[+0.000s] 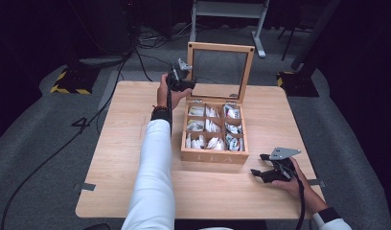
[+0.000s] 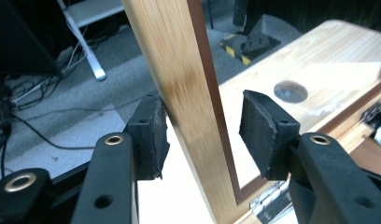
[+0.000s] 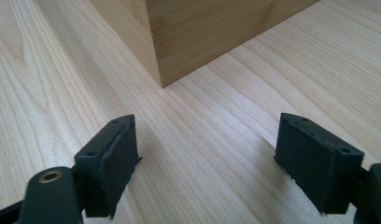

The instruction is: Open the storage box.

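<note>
A wooden tea box [image 1: 213, 155] stands in the middle of the table, with several compartments of tea bags [image 1: 212, 127]. Its glass-paned lid [image 1: 221, 46] stands upright at the back. My left gripper [image 1: 187, 85] is open at the lid's left frame, and in the left gripper view its jaws [image 2: 205, 126] straddle that wooden frame [image 2: 179, 70]; the left pad is against it and the right pad is apart. My right gripper [image 1: 258, 164] rests open near the table's front right. In its own view the jaws [image 3: 207, 154] hold nothing and the box's corner [image 3: 202, 37] is just ahead.
The light wooden table [image 1: 121, 158] has bare room left and right of the box. Behind it on the grey floor are cables [image 1: 150, 38], a white desk frame [image 1: 227, 9] and two stands with black-yellow striped bases [image 1: 69, 82].
</note>
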Tool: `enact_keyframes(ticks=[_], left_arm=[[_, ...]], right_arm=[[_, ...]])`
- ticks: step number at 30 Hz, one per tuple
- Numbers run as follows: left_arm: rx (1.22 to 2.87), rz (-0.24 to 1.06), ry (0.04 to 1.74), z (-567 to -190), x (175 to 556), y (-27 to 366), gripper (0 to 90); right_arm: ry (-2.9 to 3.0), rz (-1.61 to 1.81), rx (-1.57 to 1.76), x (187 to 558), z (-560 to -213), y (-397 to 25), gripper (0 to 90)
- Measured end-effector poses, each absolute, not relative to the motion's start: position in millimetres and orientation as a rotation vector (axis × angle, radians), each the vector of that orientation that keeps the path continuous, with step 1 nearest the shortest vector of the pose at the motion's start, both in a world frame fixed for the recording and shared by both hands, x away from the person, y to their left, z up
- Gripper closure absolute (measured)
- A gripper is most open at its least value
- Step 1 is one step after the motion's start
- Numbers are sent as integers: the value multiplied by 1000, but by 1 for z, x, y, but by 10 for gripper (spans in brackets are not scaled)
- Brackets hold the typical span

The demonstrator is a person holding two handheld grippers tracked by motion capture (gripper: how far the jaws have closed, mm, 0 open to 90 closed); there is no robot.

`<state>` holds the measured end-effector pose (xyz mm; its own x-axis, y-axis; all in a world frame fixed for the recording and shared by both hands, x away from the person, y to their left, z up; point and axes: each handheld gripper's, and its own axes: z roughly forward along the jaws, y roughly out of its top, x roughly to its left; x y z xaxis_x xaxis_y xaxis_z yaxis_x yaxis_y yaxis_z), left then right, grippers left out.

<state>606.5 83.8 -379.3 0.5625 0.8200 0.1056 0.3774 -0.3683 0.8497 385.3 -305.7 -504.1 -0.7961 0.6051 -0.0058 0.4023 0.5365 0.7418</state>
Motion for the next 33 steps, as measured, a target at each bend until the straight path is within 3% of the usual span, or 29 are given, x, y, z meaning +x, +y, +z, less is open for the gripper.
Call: enact_keyframes(ticks=[20, 29, 33], left_arm=[[2108, 596, 973, -414, 602, 83, 502], [2113, 547, 1026, -412, 597, 91, 249], [2125, 553, 1030, -405, 590, 94, 202]], right_arm=[[2513, 1113, 846, 385, -504, -306, 209], [2513, 1113, 845, 385, -504, -306, 209], [2513, 1113, 845, 385, -504, -306, 209]])
